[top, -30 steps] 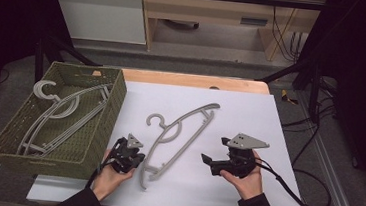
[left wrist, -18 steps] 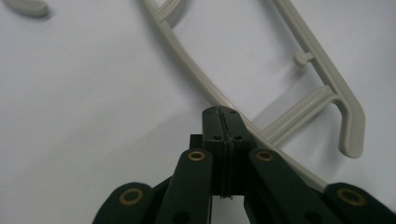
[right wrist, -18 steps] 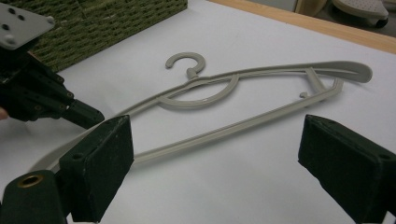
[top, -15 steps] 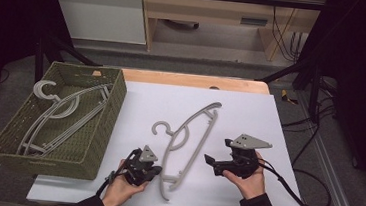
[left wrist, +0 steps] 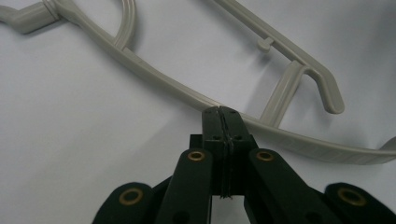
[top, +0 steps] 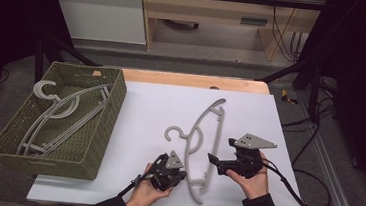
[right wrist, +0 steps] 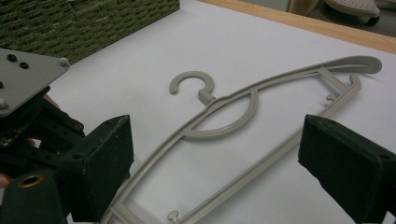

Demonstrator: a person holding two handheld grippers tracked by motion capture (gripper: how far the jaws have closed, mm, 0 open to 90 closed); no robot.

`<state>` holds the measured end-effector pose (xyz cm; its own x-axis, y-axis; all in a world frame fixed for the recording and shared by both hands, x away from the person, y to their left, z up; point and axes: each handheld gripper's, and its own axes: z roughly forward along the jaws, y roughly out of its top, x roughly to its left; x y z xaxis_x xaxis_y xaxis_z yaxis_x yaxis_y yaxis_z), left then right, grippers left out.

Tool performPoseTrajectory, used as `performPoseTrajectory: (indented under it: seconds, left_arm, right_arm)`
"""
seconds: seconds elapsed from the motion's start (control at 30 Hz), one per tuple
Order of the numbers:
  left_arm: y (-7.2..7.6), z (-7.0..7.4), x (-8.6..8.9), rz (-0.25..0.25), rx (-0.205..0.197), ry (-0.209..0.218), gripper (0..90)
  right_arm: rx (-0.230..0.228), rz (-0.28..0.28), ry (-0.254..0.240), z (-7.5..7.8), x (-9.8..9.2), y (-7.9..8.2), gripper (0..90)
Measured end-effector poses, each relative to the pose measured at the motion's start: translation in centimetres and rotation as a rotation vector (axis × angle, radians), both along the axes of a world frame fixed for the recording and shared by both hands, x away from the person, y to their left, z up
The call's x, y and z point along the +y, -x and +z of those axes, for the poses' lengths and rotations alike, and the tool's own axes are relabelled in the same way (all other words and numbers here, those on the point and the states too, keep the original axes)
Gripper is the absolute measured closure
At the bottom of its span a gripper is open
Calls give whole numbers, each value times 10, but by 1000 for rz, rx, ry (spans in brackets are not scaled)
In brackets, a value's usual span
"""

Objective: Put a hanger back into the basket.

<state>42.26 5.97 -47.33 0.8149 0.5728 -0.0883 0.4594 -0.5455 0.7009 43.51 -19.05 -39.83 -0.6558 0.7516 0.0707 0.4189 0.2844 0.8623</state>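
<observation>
Two grippers work the near edge of the table, and we start with the one on our left. Our left gripper [top: 181, 172] is clenched, its jaws pressed flat together, tips against the curved lower arm of the pale grey plastic clothes hanger [top: 202, 145]; in the left gripper view [left wrist: 221, 114] the closed tips meet that arm and hide a short stretch of it, so we cannot tell whether the plastic is pinched or only nudged. Compared with a second ago, this hand has slid along the near edge toward the middle of the table, and the hanger has travelled with it: its lower end now lies just in front of our right hand instead of left of centre. We judge that we are dragging or pushing the hanger toward the other gripper.

Our right gripper [top: 214, 159] has hardly shifted. Its jaws stand wide apart, released and holding nothing, and in the right gripper view the hanger [right wrist: 243, 126] lies flat on the white table surface [top: 140, 114] between and beyond them, hook toward the basket side.

Farther off on our left stands the olive-green woven rectangular basket [top: 99, 126], with several more grey hangers [top: 57, 114] piled inside. At the far edge runs a light wooden strip [top: 193, 80].

With the hanger now within the open jaws' reach, we judge a right-hand grasp or handover is the likely next step.
</observation>
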Motion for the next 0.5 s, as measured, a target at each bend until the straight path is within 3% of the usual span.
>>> performPoseTrajectory:
  seconds: [0.07,0.17,0.3,0.4,0.5]
  left_arm:
    - [0,2,3,-2,2,0,871]
    - [-1,13,19,20,-16,32,849]
    - [-1,31,55,60,-73,53,768]
    - [-2,44,85,65,-109,96,679]
    - [-1,55,112,107,-136,143,557]
  right_arm:
    - [4,0,-4,0,0,0,105]
    - [6,5,10,-1,0,1,110]
    - [17,20,35,0,5,4,120]
    - [29,30,37,2,10,5,135]
    - [50,48,53,3,21,6,151]
